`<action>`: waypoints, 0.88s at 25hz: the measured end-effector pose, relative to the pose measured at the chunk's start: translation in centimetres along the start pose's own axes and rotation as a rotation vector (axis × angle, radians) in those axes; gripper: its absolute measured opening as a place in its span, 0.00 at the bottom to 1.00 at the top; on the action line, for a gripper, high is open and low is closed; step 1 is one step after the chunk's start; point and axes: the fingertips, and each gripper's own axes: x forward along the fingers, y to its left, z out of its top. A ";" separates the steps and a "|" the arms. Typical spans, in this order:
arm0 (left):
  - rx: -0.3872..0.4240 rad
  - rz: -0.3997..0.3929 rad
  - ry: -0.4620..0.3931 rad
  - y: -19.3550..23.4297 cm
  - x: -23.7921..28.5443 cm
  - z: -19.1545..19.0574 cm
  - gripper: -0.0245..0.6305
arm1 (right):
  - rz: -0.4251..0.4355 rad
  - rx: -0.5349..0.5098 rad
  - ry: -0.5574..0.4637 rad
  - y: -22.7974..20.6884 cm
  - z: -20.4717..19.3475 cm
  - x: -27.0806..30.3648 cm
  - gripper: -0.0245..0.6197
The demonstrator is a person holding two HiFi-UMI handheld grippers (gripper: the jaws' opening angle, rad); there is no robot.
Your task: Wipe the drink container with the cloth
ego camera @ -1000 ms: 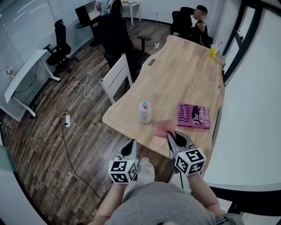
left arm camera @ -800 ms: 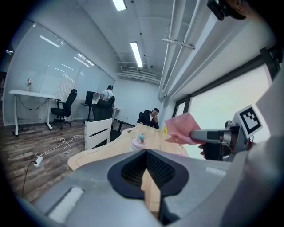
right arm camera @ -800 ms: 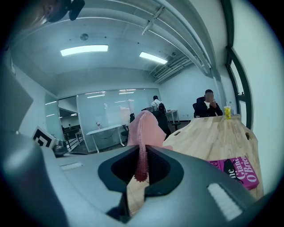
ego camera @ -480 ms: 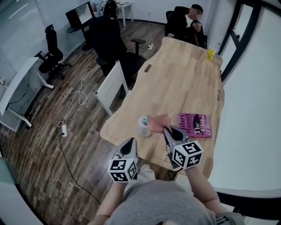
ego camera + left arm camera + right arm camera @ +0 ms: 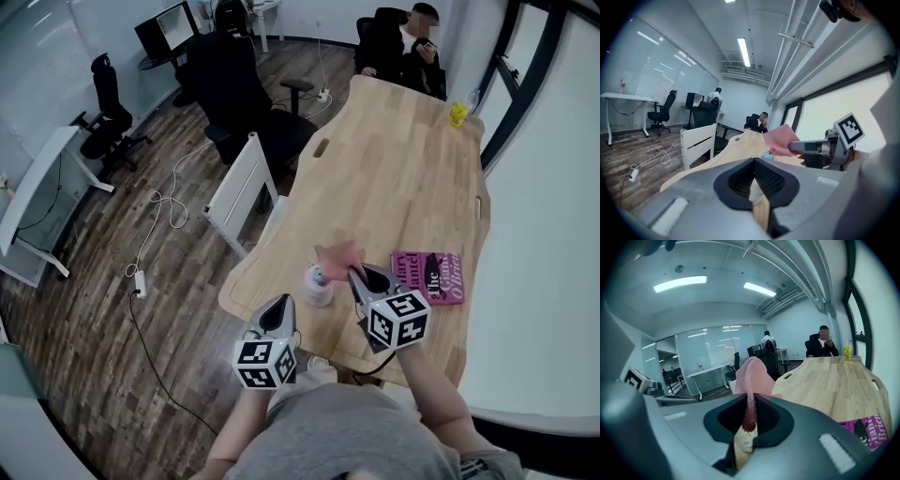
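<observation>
The drink container (image 5: 319,287), a small white bottle with a teal lid, stands near the front edge of the wooden table (image 5: 394,178). My right gripper (image 5: 356,274) is shut on the pink cloth (image 5: 339,255), which it holds in the air just right of and above the bottle. In the right gripper view the cloth (image 5: 752,373) stands up from between the jaws. My left gripper (image 5: 284,304) is shut and holds nothing, just off the table edge to the bottle's front left. From the left gripper view I see the cloth (image 5: 780,139) and the teal lid (image 5: 766,155) ahead.
A magenta book (image 5: 431,276) lies to the right of the bottle. A white chair (image 5: 242,192) stands at the table's left side. A person (image 5: 403,47) sits at the far end, near a yellow item (image 5: 457,113). Office chairs and cables are on the floor at left.
My right gripper has lifted the pink cloth off the table and carried it leftward, up beside the bottle. The left gripper has hardly moved.
</observation>
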 end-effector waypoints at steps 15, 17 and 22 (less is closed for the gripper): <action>-0.007 -0.013 0.050 2.1 3.2 -0.4 0.04 | 0.001 0.020 0.127 -1.2 -3.9 4.1 0.09; -0.004 -0.017 0.059 2.2 3.4 -0.5 0.04 | -0.001 0.020 0.139 -1.4 -4.4 4.4 0.09; 0.000 -0.024 0.075 2.5 3.8 -0.8 0.04 | -0.001 0.022 0.177 -1.6 -5.8 5.0 0.09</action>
